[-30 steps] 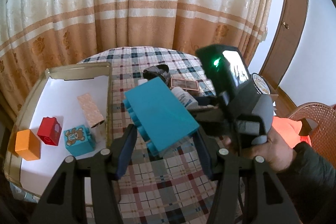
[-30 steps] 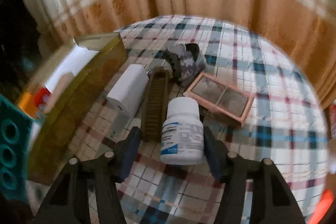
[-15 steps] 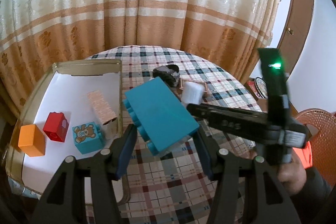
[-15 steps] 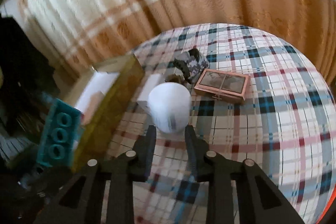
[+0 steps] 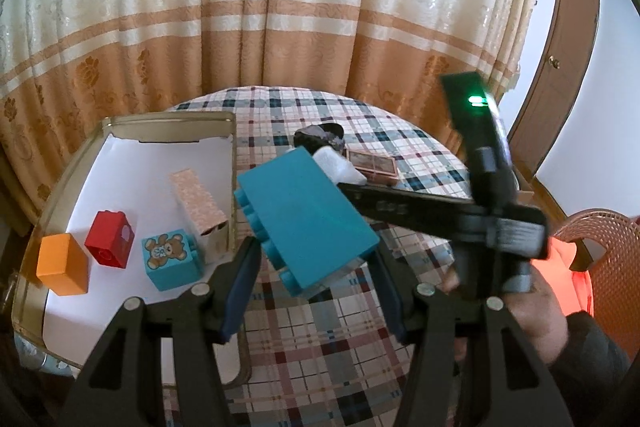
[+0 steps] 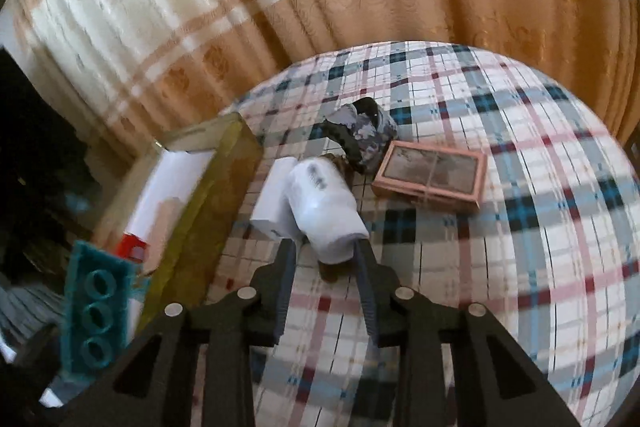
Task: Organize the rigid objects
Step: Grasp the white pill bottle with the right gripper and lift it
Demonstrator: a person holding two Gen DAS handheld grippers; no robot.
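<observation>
Plaid tablecloth [image 6: 520, 187]; pink box [image 6: 430, 175] beside white bottle [image 6: 326, 207]

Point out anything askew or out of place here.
The patterned pink box in the tray is tipped, leaning on the tray wall, while the other blocks sit flat. Nothing looks spilled or broken.

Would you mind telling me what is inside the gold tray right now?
The gold tray has a white lining and holds an orange block, a red block, a teal bear block and a pink box. The left gripper hides its near right corner.
</observation>
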